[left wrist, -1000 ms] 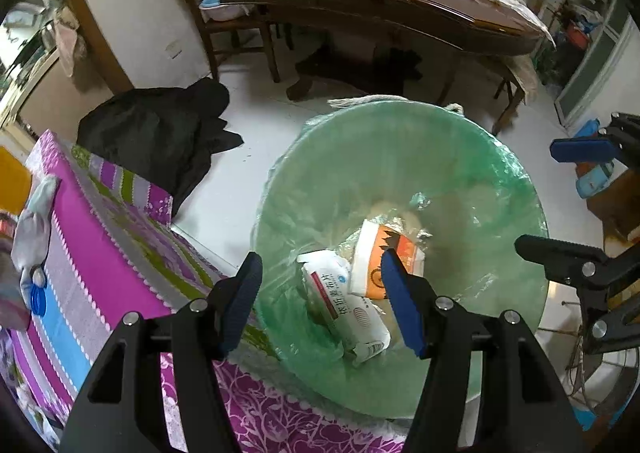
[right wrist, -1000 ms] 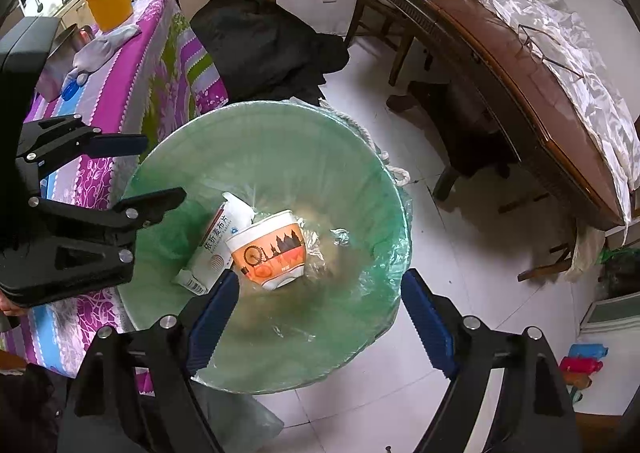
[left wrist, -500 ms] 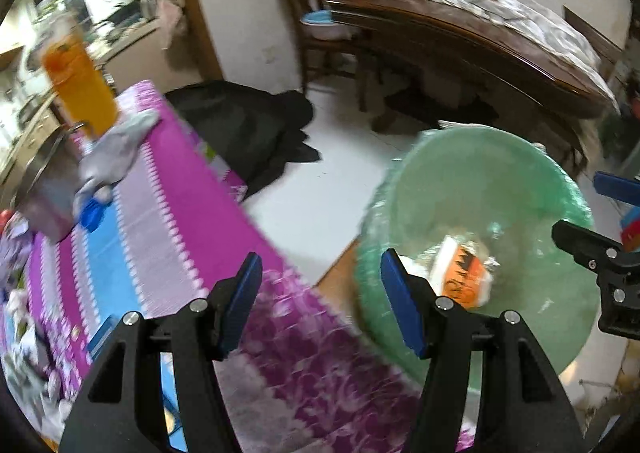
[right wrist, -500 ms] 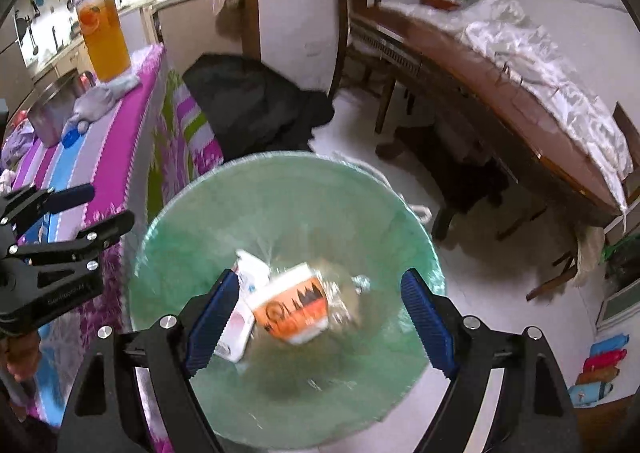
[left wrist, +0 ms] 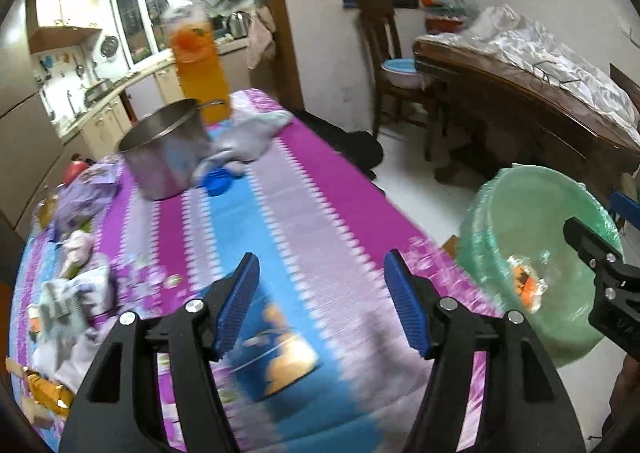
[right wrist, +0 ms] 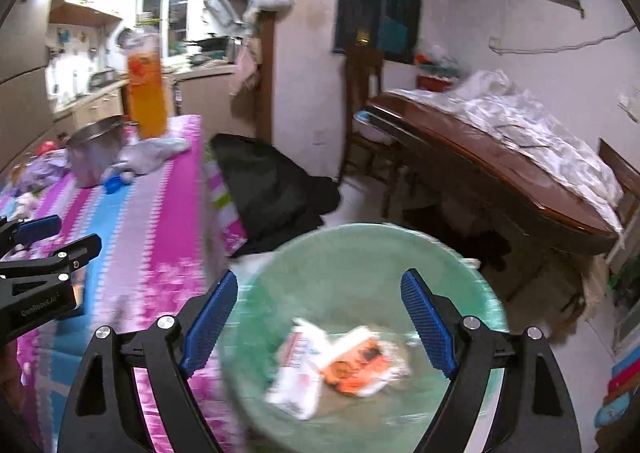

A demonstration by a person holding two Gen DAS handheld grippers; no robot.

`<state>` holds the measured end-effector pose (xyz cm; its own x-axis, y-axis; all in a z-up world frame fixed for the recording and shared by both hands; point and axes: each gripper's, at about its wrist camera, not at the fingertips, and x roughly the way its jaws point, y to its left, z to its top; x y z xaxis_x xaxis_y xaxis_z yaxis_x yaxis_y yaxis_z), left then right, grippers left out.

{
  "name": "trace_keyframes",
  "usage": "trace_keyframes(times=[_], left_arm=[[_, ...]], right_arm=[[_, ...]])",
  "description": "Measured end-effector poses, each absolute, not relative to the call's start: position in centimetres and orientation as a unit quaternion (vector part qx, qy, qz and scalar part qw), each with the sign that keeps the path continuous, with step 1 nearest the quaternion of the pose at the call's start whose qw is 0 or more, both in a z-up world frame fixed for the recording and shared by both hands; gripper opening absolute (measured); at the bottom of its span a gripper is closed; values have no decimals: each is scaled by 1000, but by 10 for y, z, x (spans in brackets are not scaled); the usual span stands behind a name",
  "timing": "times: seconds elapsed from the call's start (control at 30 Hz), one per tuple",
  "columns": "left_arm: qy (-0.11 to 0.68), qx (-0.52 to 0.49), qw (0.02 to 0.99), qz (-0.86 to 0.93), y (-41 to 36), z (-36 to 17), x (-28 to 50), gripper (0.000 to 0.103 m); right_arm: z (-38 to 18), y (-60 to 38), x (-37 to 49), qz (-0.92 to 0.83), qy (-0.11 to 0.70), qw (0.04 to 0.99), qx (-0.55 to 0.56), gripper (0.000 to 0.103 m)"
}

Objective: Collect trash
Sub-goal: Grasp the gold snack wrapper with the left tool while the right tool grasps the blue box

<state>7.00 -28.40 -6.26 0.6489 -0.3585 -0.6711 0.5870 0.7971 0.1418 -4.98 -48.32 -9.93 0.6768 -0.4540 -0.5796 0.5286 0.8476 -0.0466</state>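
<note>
Trash is now split between two places: loose wrappers (left wrist: 60, 305) at the left end of the bench (left wrist: 256, 213), a blue packet (left wrist: 280, 353) just under the left gripper (left wrist: 320, 305), and two pieces already in the green bin (right wrist: 360, 265), a white pack (right wrist: 296, 369) and an orange cup (right wrist: 356, 365). A second ago the left gripper hung over the bin; it has swung left over the bench, its jaws have just been opening a little and stand moderately wide with nothing between them. The right gripper (right wrist: 320, 325) has lifted its view but hangs above the bin, jaws wide and empty. That suggests one drop is done and the next pickup is starting, probably the blue packet. Counted: one bin, two pieces inside, one packet, one pot (left wrist: 164, 149), one orange bottle (left wrist: 196, 65), one blue lid (left wrist: 216, 181); the blurred wrappers cannot be counted.
</note>
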Motion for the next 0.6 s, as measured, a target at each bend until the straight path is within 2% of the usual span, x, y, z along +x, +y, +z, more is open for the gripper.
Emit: trace_keyframes(times=[0.23, 0.6], left_arm=[[302, 172, 904, -251, -200, -57, 71, 67], [303, 178, 921, -166, -59, -57, 80, 68]], right_arm=[[-102, -411, -20, -177, 314, 932, 43, 89], [-103, -331, 17, -90, 337, 937, 22, 89]])
